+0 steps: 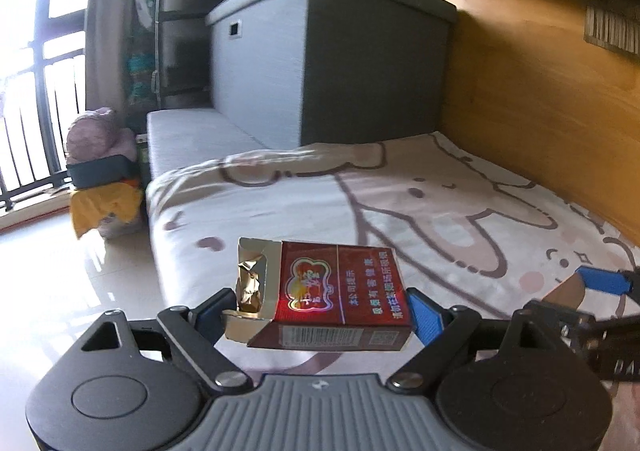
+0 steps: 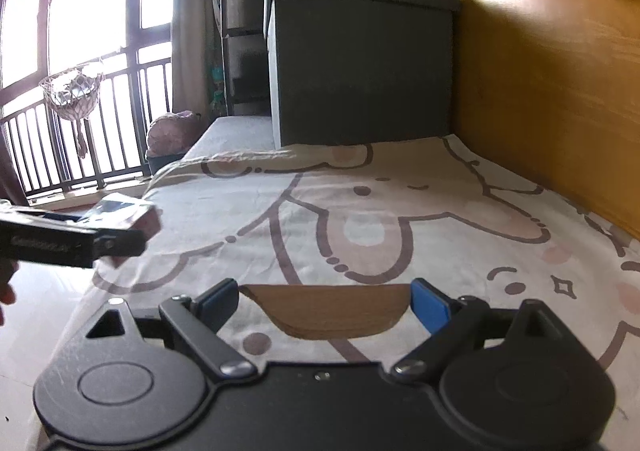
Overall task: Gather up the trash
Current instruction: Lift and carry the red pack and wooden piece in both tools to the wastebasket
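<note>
A red cigarette pack [image 1: 340,291] with its lid torn open and gold foil showing hangs above the bed, held crosswise. My left gripper [image 1: 322,307] is shut on the pack, one pad at each end. From the right wrist view the same pack [image 2: 132,215] and left gripper [image 2: 72,239] appear blurred at the left, over the bed's edge. My right gripper [image 2: 324,293] is shut on a flat brown half-round piece of cardboard [image 2: 332,311] that spans its jaws. One blue finger [image 1: 604,280] of the right gripper shows at the right edge of the left wrist view.
The bed's cartoon-print sheet [image 1: 440,211] lies below both grippers. A grey storage box [image 1: 332,63] stands at the bed's far end, and a wooden wall [image 1: 540,91] runs along the right. Shiny floor [image 1: 60,291] and a pile of bags with yellow cloth [image 1: 104,203] are at the left.
</note>
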A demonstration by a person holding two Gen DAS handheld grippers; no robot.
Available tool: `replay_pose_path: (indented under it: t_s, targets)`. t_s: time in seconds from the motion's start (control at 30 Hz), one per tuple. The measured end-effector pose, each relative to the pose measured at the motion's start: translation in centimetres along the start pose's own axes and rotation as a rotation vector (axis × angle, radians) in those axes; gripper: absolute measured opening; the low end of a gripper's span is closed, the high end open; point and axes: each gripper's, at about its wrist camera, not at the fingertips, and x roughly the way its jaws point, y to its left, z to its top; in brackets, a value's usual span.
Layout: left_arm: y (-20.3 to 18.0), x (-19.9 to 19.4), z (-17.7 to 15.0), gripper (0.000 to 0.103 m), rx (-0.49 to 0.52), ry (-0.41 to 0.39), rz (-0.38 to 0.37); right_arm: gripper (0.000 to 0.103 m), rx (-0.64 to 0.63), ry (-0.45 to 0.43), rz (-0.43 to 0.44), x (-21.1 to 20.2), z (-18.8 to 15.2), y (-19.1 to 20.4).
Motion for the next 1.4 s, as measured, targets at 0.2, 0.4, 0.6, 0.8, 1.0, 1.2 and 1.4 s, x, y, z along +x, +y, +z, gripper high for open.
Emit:
replay_pose_path:
  t_s: [0.2, 0.4, 0.6, 0.8, 1.0, 1.2, 1.4]
  targets:
    - [2.0, -2.9, -0.9, 0.089, -0.005, 0.004, 0.035, 0.093, -0.021, -0.01, 0.013, -0.6, 0.1, 1.7]
    - [3.7, -5.5, -2.2, 0.089, -0.003, 0.012, 0.066, 0.093, -0.034, -0.026, 0.013, -1.5, 0.1, 3.8]
    - [5.6, -7.4, -3.8, 0.089, -0.028, 0.025, 0.096, 0.093, -0.05, -0.002, 0.045, -2.3, -0.2, 6.3]
    - [7.3, -9.9, -4.6, 0.089, -0.062, 0.023, 0.109, 0.093, -0.051, 0.009, 0.078, -3.4, 0.2, 9.0]
    - [9.1, -12.4, -5.2, 0.089, -0.082, 0.028, 0.129, 0.093, -0.07, 0.032, 0.105, -4.6, 0.8, 11.8]
    - [10.8, -14.8, -5.7, 0.089, -0.119, 0.029, 0.137, 0.093, -0.088, 0.048, 0.128, -6.0, 1.3, 14.7]
    - [12.8, -17.3, -6.5, 0.089, -0.171, 0.025, 0.15, 0.093, -0.104, 0.069, 0.155, -7.3, 1.4, 17.3]
